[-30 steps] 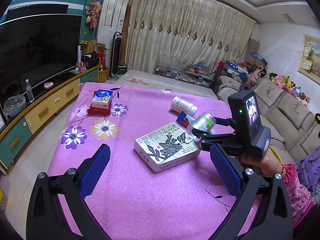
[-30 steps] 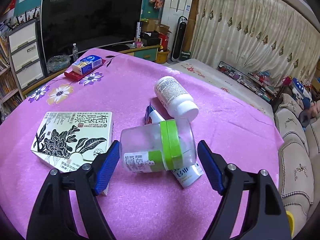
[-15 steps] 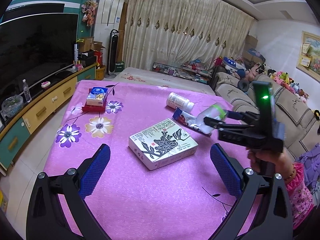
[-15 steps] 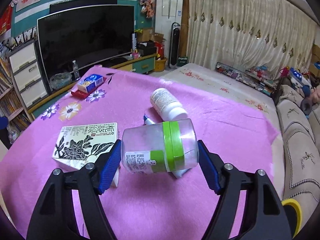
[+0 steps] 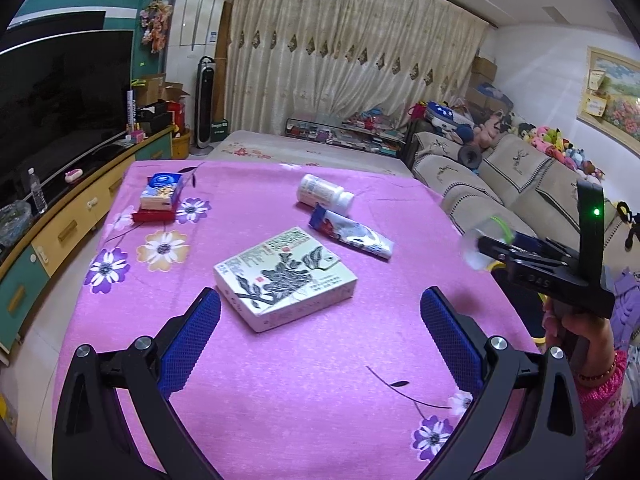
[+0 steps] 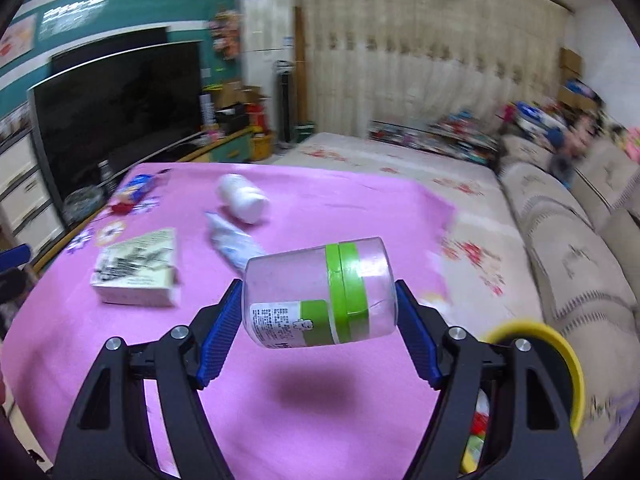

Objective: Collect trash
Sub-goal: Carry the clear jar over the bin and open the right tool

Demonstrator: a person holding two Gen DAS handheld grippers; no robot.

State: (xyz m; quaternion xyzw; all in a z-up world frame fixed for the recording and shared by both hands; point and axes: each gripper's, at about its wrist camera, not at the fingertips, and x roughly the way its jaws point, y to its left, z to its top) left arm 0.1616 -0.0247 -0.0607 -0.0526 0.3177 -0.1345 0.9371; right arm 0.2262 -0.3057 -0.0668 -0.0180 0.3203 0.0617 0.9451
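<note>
Trash in our right gripper (image 6: 318, 312): a clear plastic jar (image 6: 320, 294) with a green band, lying sideways, its two ends pinched between the blue pads. A second ago that gripper was only closing around the jar where it lay on the counter (image 5: 280, 380), against the squeezed tube; half a second ago it was clamped and rising. Now the jar hangs clear of the pink cloth, its shadow beneath it, and has swung out toward 3 o'clock, past the counter's edge in the left wrist view. We judge the pick done and the carry to the bin under way.

At 4 o'clock below the right gripper sits a yellow-rimmed bin (image 6: 560, 356); something colourful shows inside, too hidden to name.

Our left gripper (image 5: 320, 340) hangs wide open and empty above the counter's near side. Ahead of it at 12 o'clock lies the flat printed box (image 5: 286, 278), then the tube (image 5: 352, 232) and the white pill bottle (image 5: 324, 197) at 1 o'clock, all left to collect.
</note>
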